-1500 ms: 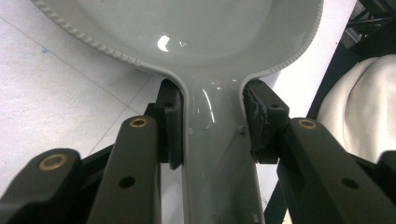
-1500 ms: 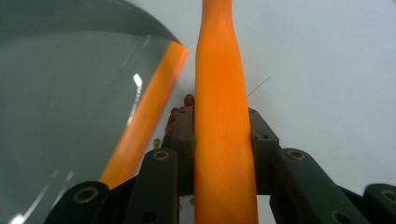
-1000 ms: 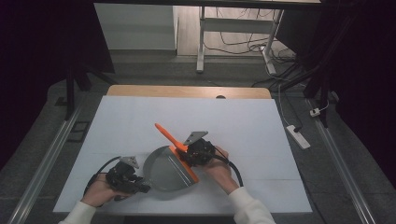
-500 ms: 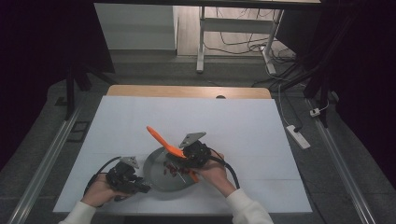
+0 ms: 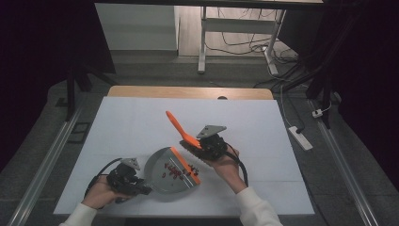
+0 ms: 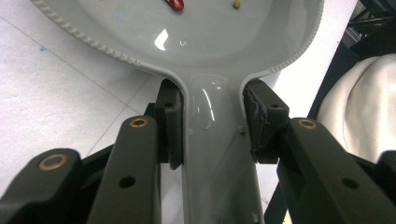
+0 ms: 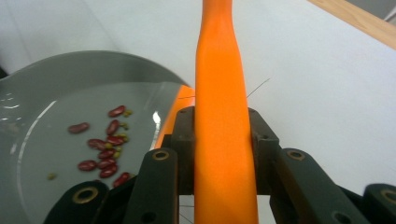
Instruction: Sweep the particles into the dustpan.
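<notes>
A grey dustpan (image 5: 162, 165) with an orange front lip (image 5: 186, 165) lies on the white table near its front edge. Several red beans (image 5: 175, 171) and small yellow bits lie inside it, also seen as beans (image 7: 105, 149) in the right gripper view. My left gripper (image 5: 141, 189) is shut on the dustpan's grey handle (image 6: 217, 154), its pads pressing both sides. My right gripper (image 5: 200, 147) is shut on the orange handle (image 7: 222, 140) of a small brush (image 5: 179, 129), held just right of the lip, the handle slanting up and back-left.
The white table (image 5: 263, 127) has a wooden far edge (image 5: 188, 92). A power strip (image 5: 301, 137) lies on the floor to the right. Metal table legs and cables stand beyond the far edge. A white sleeve (image 6: 359, 107) shows at the right of the left gripper view.
The right hand with the brush has lifted and swung off the dustpan to its right edge. The beans now show uncovered in the pan. The left hand has stayed put.
</notes>
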The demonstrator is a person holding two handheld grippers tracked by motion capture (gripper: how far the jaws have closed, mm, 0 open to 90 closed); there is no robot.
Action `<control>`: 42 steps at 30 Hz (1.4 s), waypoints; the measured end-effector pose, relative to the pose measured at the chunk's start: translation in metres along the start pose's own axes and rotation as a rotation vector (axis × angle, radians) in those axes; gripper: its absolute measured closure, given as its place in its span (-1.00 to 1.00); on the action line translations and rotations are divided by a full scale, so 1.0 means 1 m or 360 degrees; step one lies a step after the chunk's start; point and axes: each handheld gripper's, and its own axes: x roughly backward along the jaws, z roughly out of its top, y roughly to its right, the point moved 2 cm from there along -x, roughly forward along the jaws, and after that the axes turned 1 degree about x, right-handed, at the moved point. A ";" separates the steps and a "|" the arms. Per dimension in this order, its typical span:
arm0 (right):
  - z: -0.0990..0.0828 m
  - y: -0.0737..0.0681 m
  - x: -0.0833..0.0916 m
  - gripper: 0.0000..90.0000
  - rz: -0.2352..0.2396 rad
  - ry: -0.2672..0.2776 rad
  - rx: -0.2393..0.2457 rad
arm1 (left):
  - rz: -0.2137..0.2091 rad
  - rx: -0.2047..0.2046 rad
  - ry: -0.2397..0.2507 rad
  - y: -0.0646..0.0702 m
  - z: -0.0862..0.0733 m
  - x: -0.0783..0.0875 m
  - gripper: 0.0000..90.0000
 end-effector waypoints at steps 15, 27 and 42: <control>-0.012 0.044 0.019 0.56 -0.0113 0.0033 -0.0206 | 0.0001 0.0002 -0.0004 0.000 0.000 -0.001 0.38; -0.024 0.022 -0.016 0.56 -0.0084 -0.0179 -0.0087 | -0.0001 0.0001 -0.0007 0.000 0.000 -0.001 0.38; -0.004 -0.028 -0.014 0.56 0.0262 -0.0034 -0.0081 | -0.0006 0.0002 -0.0012 0.000 0.000 -0.002 0.38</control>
